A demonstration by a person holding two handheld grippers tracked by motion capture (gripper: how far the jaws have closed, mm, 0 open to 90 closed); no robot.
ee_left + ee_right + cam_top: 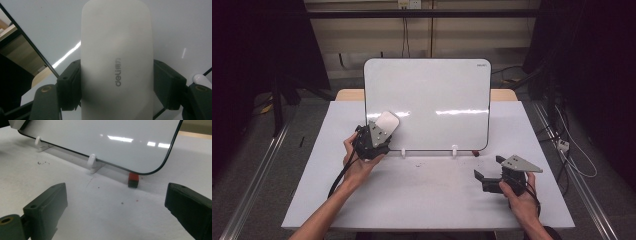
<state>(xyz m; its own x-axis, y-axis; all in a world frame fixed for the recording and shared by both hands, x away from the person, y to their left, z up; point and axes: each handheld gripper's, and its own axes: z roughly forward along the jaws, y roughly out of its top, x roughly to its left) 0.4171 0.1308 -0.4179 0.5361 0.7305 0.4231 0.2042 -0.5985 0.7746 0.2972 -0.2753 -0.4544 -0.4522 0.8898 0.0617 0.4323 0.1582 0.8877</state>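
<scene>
A whiteboard (437,95) stands upright on two white clips (454,150) at the back of the table. My left gripper (381,131) is shut on a white whiteboard eraser (387,121), held against the board's lower left part. In the left gripper view the eraser (116,60) carries grey lettering, and both black fingers (71,85) clamp its sides. My right gripper (487,168) rests low over the table at the right, open, with nothing between its fingers (47,205). It faces the board's lower right corner (160,167).
A small red and black block (133,180) lies on the white table (422,195) just under the board's right corner. Dark specks (42,163) dot the table in front of the clips. Cables trail on the floor at the right (572,155).
</scene>
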